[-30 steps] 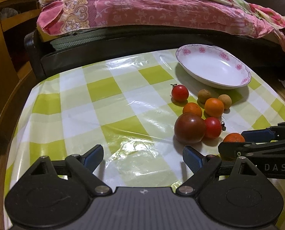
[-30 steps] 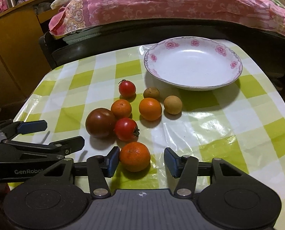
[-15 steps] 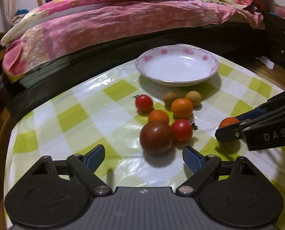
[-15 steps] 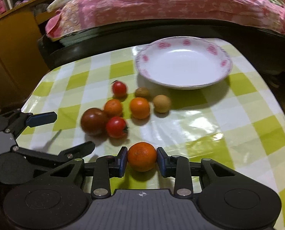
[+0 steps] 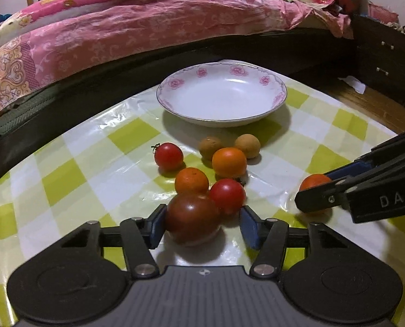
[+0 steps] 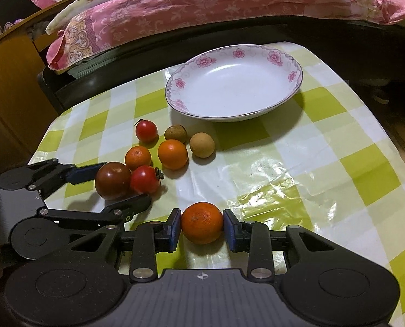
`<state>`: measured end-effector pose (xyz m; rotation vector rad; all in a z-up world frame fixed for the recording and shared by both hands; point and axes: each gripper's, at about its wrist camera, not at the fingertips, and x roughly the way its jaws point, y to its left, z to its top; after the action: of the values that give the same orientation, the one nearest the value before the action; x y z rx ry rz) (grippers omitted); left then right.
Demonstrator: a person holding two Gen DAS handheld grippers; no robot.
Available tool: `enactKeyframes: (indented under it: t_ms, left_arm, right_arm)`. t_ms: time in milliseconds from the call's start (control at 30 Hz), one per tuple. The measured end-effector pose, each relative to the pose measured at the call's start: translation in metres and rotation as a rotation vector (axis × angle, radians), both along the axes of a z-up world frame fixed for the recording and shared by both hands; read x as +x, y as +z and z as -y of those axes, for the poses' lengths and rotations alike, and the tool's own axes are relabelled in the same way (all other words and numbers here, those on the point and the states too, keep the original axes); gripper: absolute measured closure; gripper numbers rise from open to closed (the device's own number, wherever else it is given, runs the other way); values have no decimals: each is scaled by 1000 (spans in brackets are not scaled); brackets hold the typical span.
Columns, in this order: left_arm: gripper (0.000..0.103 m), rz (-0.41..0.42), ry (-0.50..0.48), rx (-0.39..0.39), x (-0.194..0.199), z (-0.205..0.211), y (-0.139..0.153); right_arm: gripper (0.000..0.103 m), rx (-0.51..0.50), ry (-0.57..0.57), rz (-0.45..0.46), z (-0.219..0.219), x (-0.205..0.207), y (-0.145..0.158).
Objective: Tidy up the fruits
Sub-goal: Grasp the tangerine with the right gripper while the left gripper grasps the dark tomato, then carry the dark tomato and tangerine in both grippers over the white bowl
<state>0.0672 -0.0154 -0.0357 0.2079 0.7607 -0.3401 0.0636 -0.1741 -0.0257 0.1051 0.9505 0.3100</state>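
My right gripper (image 6: pixel 202 227) is shut on an orange (image 6: pixel 201 226) just above the tablecloth; the orange also shows in the left wrist view (image 5: pixel 314 183). My left gripper (image 5: pixel 202 224) is open around a large dark tomato (image 5: pixel 193 219); its left pad touches the tomato and the right pad stands apart. A red tomato (image 5: pixel 227 195), two small oranges (image 5: pixel 191 181) (image 5: pixel 229 162), a cherry tomato (image 5: pixel 169 156) and two brown longans (image 5: pixel 211 147) (image 5: pixel 247 145) lie beyond it. A white flowered plate (image 5: pixel 270 109) stands empty behind them, also in the right wrist view (image 6: pixel 284 98).
The table carries a green-and-white checked plastic cloth (image 6: pixel 325 163). A bed with a pink quilt (image 5: pixel 120 35) runs along the table's far edge. A wooden cabinet (image 6: pixel 9 81) stands at the left. The table edge falls away at the right (image 6: pixel 393 141).
My left gripper has moved forward and narrowed around the dark tomato. My right gripper closed on the orange and has lifted and turned slightly.
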Motion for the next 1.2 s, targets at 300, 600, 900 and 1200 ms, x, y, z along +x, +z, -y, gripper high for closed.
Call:
enactKeyframes:
  t_ms: [300,600,900,1200]
  left_arm:
    - [56,-3,26,-6,-2,-6,2]
    - [44,11,51,-24,3,-12,-1]
    - [57,-11,53,-10,-6,-8,4]
    - [57,-23,114,-68,-11,-8,29]
  right_arm:
    - [74,-21,-8,3,2,-2,1]
    - [72,-33,-10,11,0,-5,0]
    - [74,-60,-3,14,0,-14,2]
    - [74,-19,-10,36,2,-12,21]
